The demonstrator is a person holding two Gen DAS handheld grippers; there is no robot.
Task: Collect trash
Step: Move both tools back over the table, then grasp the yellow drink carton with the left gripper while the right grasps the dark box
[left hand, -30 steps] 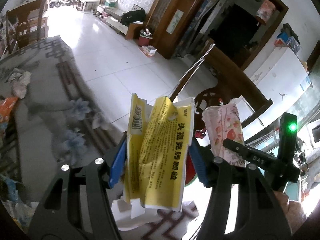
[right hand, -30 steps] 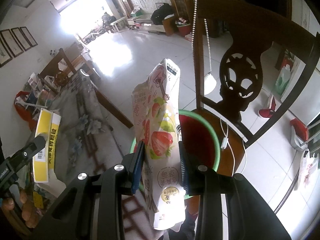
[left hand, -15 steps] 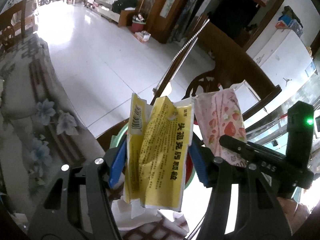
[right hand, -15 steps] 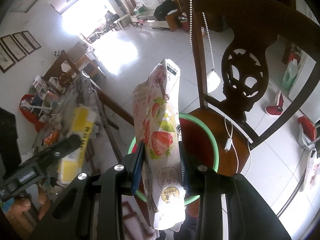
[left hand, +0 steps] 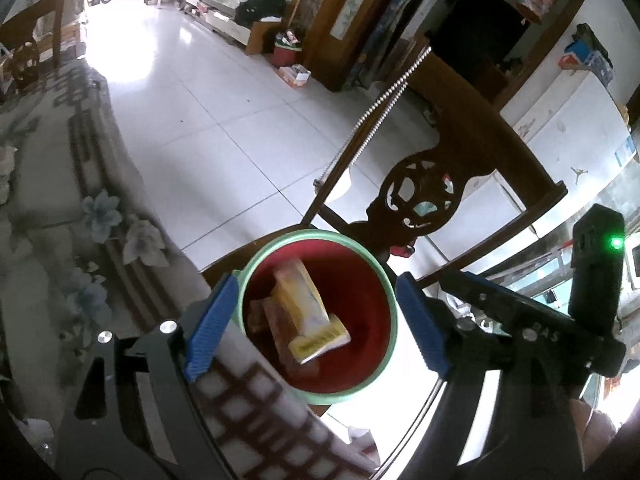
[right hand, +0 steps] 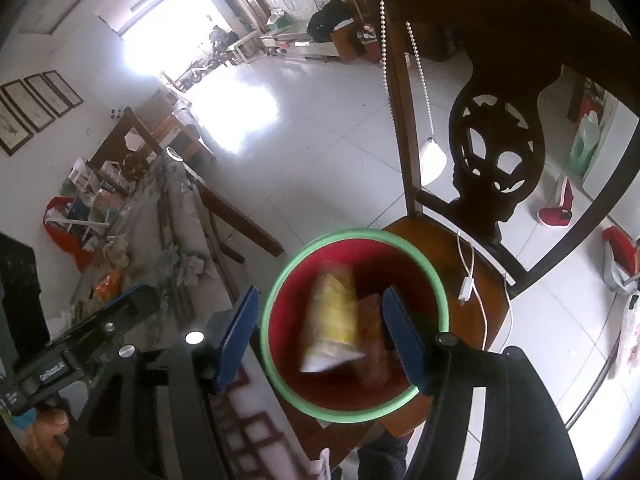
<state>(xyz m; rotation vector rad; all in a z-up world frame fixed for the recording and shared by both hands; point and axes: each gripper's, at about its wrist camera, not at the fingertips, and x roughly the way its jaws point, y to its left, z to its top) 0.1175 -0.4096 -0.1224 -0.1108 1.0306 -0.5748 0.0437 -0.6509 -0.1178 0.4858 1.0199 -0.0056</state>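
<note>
A red bin with a green rim (left hand: 304, 234) (right hand: 360, 233) stands on a wooden chair seat. Inside it lie the yellow packet (left hand: 308, 306) (right hand: 332, 320) and, beside it, the strawberry snack bag (left hand: 276, 326) (right hand: 372, 330); both are blurred in the right wrist view. My left gripper (left hand: 316, 324) hovers over the bin with its jaws opening and nothing between them. My right gripper (right hand: 320, 336) also hangs above the bin, jaws opening and empty. Each gripper shows at the edge of the other's view: the right gripper (left hand: 520, 320) and the left gripper (right hand: 80, 340).
The carved chair back (left hand: 432, 188) rises just behind the bin, with a bead chain (right hand: 386, 32) hanging on it. A white cable (right hand: 468, 284) lies on the seat (right hand: 436, 236). The table with a flowered cloth (left hand: 60, 240) lies to the left, with more wrappers (right hand: 108, 280) on it.
Both grippers have opened. The yellow packet has dropped out of the left gripper and the strawberry bag out of the right; both now lie in the red bin. The left gripper moved over the bin.
</note>
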